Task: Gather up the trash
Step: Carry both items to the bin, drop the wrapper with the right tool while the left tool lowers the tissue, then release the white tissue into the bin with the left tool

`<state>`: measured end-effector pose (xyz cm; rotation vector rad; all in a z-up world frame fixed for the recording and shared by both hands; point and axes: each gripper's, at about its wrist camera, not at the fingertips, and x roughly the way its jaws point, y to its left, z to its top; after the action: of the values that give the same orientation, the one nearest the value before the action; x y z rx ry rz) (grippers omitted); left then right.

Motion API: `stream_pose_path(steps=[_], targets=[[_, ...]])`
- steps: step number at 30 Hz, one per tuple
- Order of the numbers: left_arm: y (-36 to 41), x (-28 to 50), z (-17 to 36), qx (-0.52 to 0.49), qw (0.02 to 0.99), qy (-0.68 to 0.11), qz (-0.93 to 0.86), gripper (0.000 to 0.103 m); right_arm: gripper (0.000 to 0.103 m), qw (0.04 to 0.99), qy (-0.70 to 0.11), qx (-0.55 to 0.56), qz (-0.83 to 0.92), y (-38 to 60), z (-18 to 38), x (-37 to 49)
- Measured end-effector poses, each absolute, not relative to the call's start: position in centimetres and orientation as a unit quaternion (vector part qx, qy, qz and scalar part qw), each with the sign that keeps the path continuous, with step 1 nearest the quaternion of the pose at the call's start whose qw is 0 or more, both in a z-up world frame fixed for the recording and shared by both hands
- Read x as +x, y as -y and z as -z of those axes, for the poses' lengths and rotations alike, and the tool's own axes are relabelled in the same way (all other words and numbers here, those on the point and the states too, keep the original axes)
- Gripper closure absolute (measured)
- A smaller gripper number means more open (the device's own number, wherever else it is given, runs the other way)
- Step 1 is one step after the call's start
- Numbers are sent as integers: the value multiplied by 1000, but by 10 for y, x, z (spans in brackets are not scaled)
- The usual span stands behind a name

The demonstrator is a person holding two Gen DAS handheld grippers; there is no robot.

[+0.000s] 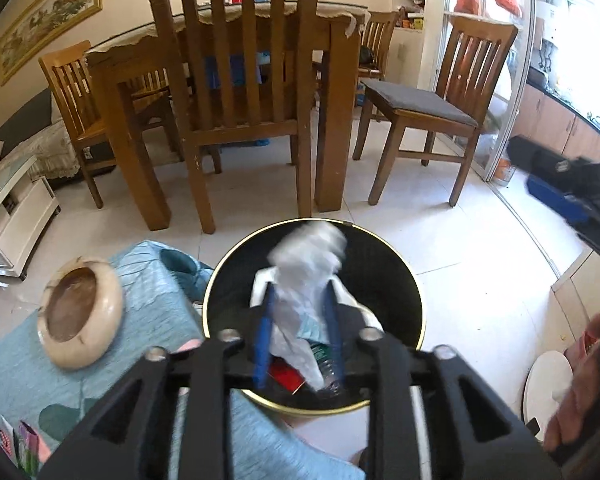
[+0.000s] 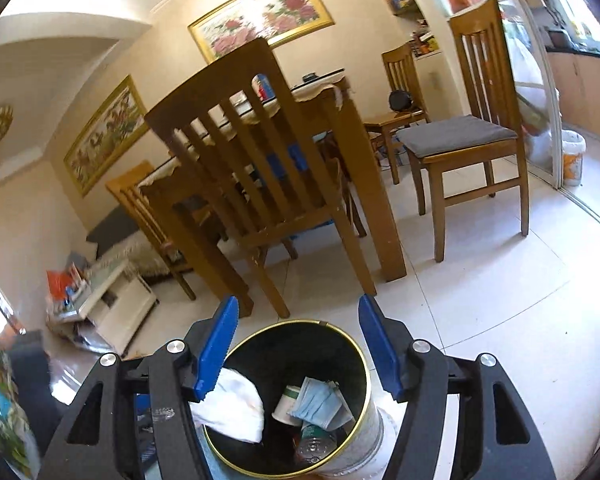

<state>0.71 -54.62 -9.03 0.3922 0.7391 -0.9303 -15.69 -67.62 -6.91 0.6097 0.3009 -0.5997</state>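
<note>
Left wrist view: the left gripper [image 1: 300, 304] is clamped on a crumpled white tissue [image 1: 306, 264], held directly above the black gold-rimmed trash bin [image 1: 400, 280] — a red packet [image 1: 286, 376] and a plastic bottle [image 1: 328, 364] lie inside. A cream bowl [image 1: 80, 306] sits at nine o'clock.

Right wrist view: the right gripper [image 2: 298, 322] hangs with fingers apart over the bin [image 2: 356, 352], empty; the tissue [image 2: 232, 408] shows at seven o'clock, a blue mask [image 2: 318, 402] within.
</note>
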Motion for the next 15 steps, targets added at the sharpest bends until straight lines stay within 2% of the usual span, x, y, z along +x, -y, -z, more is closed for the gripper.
stream_pose_path(steps=[4,12,15], targets=[[550,4,95,187,810,-349,434,65,38,900,-138,293,292,676,68,-161],[525,2,85,177,821,-343,420,44,34,901,-151,284,293,670,70,-152],[503,1,78,172,835,-333,403,24,31,902,-164,275,288,662,72,-141]])
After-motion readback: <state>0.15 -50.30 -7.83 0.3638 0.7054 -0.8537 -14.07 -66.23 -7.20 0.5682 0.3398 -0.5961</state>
